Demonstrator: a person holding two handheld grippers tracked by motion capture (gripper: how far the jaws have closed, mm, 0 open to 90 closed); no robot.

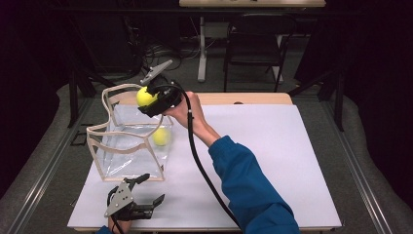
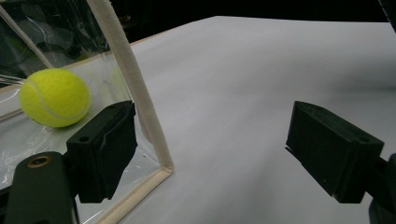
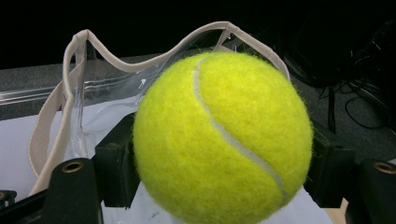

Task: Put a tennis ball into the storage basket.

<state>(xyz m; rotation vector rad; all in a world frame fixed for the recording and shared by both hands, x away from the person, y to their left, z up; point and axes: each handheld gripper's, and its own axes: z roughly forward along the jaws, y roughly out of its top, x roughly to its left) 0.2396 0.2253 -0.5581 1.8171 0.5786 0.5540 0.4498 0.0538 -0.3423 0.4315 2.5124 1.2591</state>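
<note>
Above the bag (image 1: 129, 141), the right hand-held gripper (image 1: 148, 100) is clamping a ball (image 1: 145, 96). Inside the bag, another ball (image 1: 161, 136) is lying. Near the bag's front corner, the left hand-held gripper (image 1: 146, 190) is resting on the surface (image 1: 272, 161), jaws apart.

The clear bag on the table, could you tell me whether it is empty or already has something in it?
Not empty. One tennis ball lies inside the clear bag, seen through its wall; a second ball is held above it in the right gripper.
</note>
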